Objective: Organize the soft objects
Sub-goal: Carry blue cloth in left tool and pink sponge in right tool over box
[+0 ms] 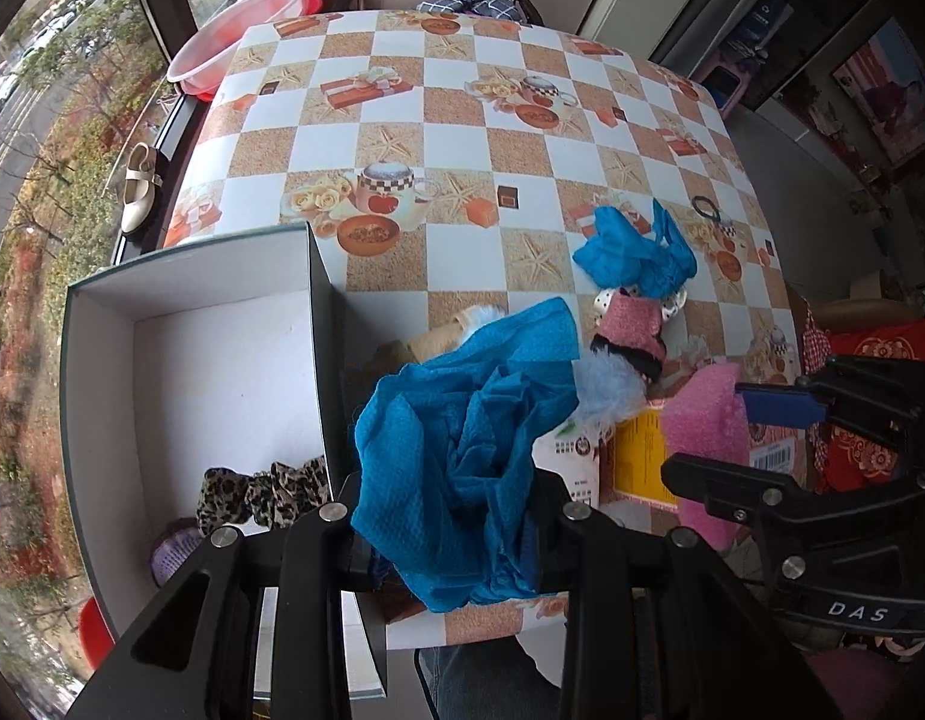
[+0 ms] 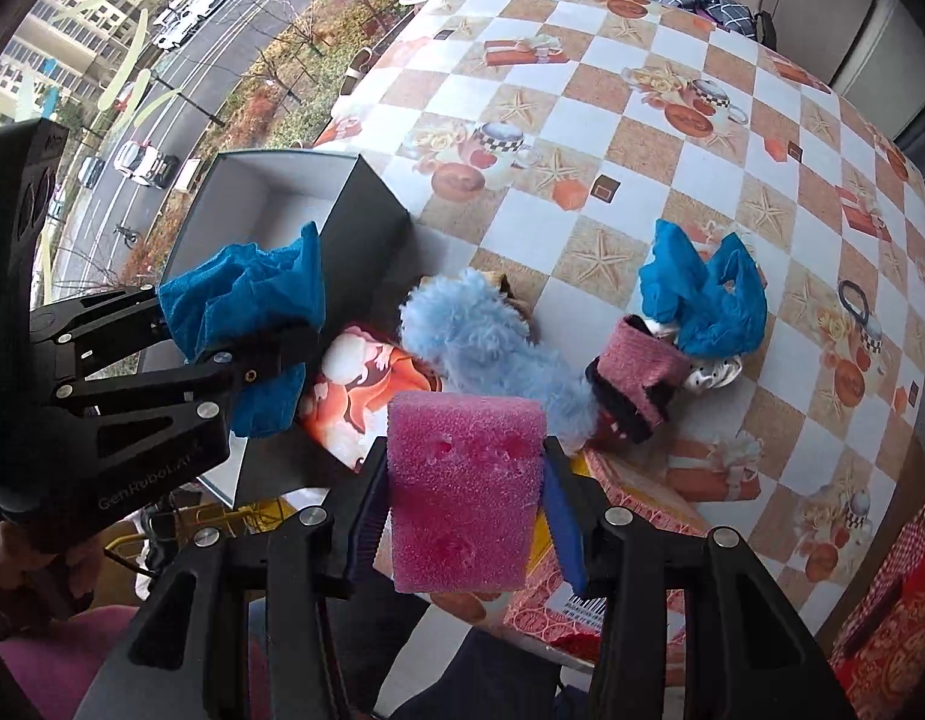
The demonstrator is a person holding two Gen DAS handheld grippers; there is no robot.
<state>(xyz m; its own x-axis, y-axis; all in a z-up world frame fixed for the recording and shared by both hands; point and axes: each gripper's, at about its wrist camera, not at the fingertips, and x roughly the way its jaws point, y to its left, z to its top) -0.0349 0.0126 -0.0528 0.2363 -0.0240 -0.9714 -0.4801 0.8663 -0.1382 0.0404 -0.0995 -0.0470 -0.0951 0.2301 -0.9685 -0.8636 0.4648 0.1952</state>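
- Left gripper (image 1: pixel 456 540) clamped on a crumpled blue cloth (image 1: pixel 468 438); the cloth bunches up between the jaws and spills above and below them.
- Right gripper (image 2: pixel 462 516) clamped on a pink sponge block (image 2: pixel 465 486); blue pads press its two side faces. Block's long axis runs along the fingers, away from the camera; broad face toward the lens.
- In the left wrist view the cloth hangs just right of the open box (image 1: pixel 102 324), over its dark right wall; box interior white.
- Box holds a leopard-print scrunchie (image 1: pixel 264 492) and a purple round item (image 1: pixel 174 552) at its near end; the rest of its floor is bare.
- Box sits at the table's (image 1: pixel 522 156) near left corner, close to the window-side edge.
- Pile near the front edge: fluffy light-blue piece (image 2: pixel 480 336), pink knit band with black trim (image 2: pixel 639 378), a second blue cloth (image 2: pixel 702 300), orange patterned packet (image 2: pixel 372 396).
- A black hair tie (image 2: pixel 852 297) lies apart, toward the right edge.
- Far half of the checkered table is open surface.
- Both grippers point steeply down, side by side, sponge to the right of the cloth.
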